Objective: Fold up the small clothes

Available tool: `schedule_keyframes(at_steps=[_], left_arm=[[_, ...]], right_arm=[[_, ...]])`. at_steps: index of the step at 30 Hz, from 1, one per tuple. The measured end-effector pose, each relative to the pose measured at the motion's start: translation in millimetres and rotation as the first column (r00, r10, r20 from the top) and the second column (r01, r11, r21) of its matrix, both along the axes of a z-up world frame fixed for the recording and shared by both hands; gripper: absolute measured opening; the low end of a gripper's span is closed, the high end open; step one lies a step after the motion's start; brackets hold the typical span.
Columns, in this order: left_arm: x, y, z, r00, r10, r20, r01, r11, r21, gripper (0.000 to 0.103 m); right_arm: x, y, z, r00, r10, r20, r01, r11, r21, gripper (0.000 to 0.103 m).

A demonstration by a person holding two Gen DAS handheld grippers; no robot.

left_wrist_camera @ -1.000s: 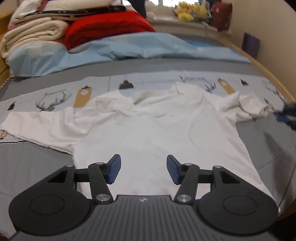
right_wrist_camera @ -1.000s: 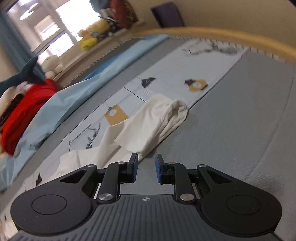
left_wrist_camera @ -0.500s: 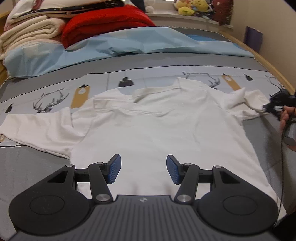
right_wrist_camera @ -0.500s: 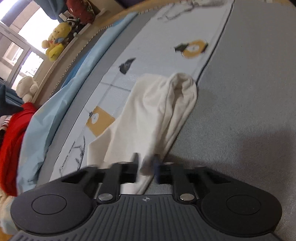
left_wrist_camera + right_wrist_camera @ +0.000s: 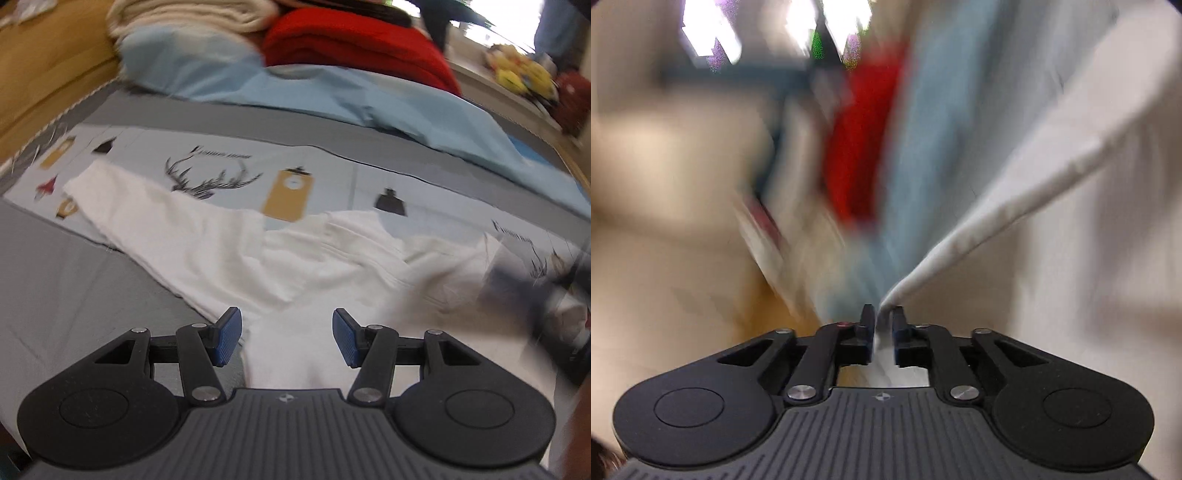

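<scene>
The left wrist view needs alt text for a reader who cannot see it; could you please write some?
A white shirt lies spread on a grey patterned bedspread, one sleeve stretched out to the left, with the open, empty left gripper above its lower part. Folded red and cream blankets are piled at the far end, and a dark blur enters from the right.

Soft matt white cloth shirt (image 5: 229, 254); ribbed blue fingers (image 5: 229, 334); wooden bedframe (image 5: 48, 66).

White short-sleeved shirt (image 5: 295, 258), collared, spread across a grey printed bedcover (image 5: 74, 277) with one sleeve stretched flat toward the left. Wrinkled around the collar and shoulder. Opposite sleeve (image 5: 1015, 206) lifted off the bed, pulled taut into a narrow band and pinched at its tip, much of it blurred.
</scene>
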State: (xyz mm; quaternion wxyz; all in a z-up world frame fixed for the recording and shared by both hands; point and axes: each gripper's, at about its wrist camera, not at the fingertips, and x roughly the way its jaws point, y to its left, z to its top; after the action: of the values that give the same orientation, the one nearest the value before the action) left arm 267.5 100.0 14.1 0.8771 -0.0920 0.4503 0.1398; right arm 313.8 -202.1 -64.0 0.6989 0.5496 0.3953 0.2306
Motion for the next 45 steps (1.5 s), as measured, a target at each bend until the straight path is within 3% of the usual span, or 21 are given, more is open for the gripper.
schedule_keyframes(at_steps=[2,4,8,12,14,20,25,27,28,30,33,35,36,37,38,39,40,41,43,45], left_arm=[[6.7,7.6,-0.3,1.0,0.012,-0.007,-0.012,1.0,-0.017,0.06],[16.7,12.7,-1.9,1.0,0.012,-0.013,-0.013,0.998,-0.054,0.06],[38.4,16.9,-14.4,1.0,-0.003,-0.026,-0.001,0.984,-0.176,0.057],[62.5,21.7,-42.5,0.999,-0.009,-0.049,-0.01,0.929,-0.37,0.045],[72.0,24.0,-57.6,0.998,0.003,-0.061,-0.028,0.905,-0.424,0.039],[96.0,29.9,-94.9,0.992,0.058,-0.114,-0.108,0.858,-0.502,0.039],[112.4,24.2,-110.8,0.988,0.064,-0.141,-0.126,0.861,-0.492,0.039],[117.2,19.1,-109.4,0.99,0.047,-0.136,-0.107,0.875,-0.473,0.021],[119.3,14.5,-101.6,0.991,0.035,-0.127,-0.087,0.899,-0.43,0.008],[120.7,7.3,-79.7,0.997,0.002,-0.082,-0.032,0.93,-0.366,0.007],[106.8,6.3,-25.4,0.993,-0.003,0.114,0.045,0.93,-0.365,0.006],[81.2,9.2,10.5,0.964,0.025,0.266,0.072,0.934,-0.349,0.006],[68.8,10.4,17.6,0.954,0.038,0.297,0.065,0.942,-0.329,0.006],[59.6,11.8,17.1,0.956,0.056,0.289,0.039,0.95,-0.311,0.007],[56.3,14.1,7.5,0.971,0.077,0.227,-0.006,0.954,-0.3,0.008],[58.2,17.2,-7.0,0.987,0.097,0.128,-0.057,0.956,-0.287,0.008],[63.1,23.2,-29.9,0.992,0.126,-0.03,-0.129,0.955,-0.266,0.008],[64.6,30.2,-46.2,0.979,0.161,-0.126,-0.189,0.948,-0.255,0.009],[59.3,45.1,-59.9,0.955,0.238,-0.177,-0.281,0.919,-0.278,0.009],[58.7,47.3,-49.9,0.961,0.235,-0.146,-0.268,0.92,-0.287,0.009]], right_arm=[[-5.3,24.8,-16.3,0.986,0.125,-0.11,-0.142,0.977,-0.161,0.02],[-10.3,23.2,-21.8,0.977,0.122,-0.175,-0.166,0.951,-0.262,0.02],[-10.9,-9.8,-12.5,0.984,0.024,-0.179,-0.083,0.94,-0.33,0.02],[-5.3,-50.0,-11.0,0.977,-0.12,-0.176,0.037,0.91,-0.412,0.02],[-2.4,-65.3,-16.8,0.963,-0.184,-0.196,0.089,0.906,-0.415,0.02],[-5.4,-96.4,-27.2,0.926,-0.288,-0.246,0.166,0.892,-0.42,0.02],[1.2,-103.9,-31.0,0.905,-0.331,-0.265,0.19,0.875,-0.446,0.02],[3.4,-106.2,-35.0,0.894,-0.348,-0.281,0.197,0.87,-0.452,0.02],[2.0,-111.8,-35.6,0.889,-0.356,-0.288,0.199,0.867,-0.457,0.02],[3.1,-116.6,-35.8,0.882,-0.367,-0.296,0.2,0.859,-0.471,0.02],[4.8,-122.6,-37.4,0.869,-0.389,-0.307,0.211,0.851,-0.481,0.02],[5.2,-126.0,-36.8,0.862,-0.404,-0.308,0.224,0.846,-0.484,0.02],[5.0,-127.2,-36.2,0.86,-0.409,-0.307,0.229,0.845,-0.484,0.02],[5.4,-128.1,-35.6,0.859,-0.412,-0.304,0.233,0.843,-0.485,0.022],[5.7,-128.5,-35.4,0.86,-0.413,-0.3,0.233,0.84,-0.489,0.023],[5.7,-128.9,-35.7,0.859,-0.415,-0.299,0.231,0.836,-0.498,0.024],[5.6,-129.9,-36.8,0.855,-0.421,-0.303,0.226,0.829,-0.512,0.025],[5.1,-130.9,-38.3,0.848,-0.428,-0.312,0.223,0.823,-0.522,0.026],[2.7,-132.8,-42.2,0.83,-0.444,-0.338,0.216,0.815,-0.537,0.027],[0.5,-133.4,-43.8,0.818,-0.455,-0.352,0.212,0.807,-0.551,0.027]])
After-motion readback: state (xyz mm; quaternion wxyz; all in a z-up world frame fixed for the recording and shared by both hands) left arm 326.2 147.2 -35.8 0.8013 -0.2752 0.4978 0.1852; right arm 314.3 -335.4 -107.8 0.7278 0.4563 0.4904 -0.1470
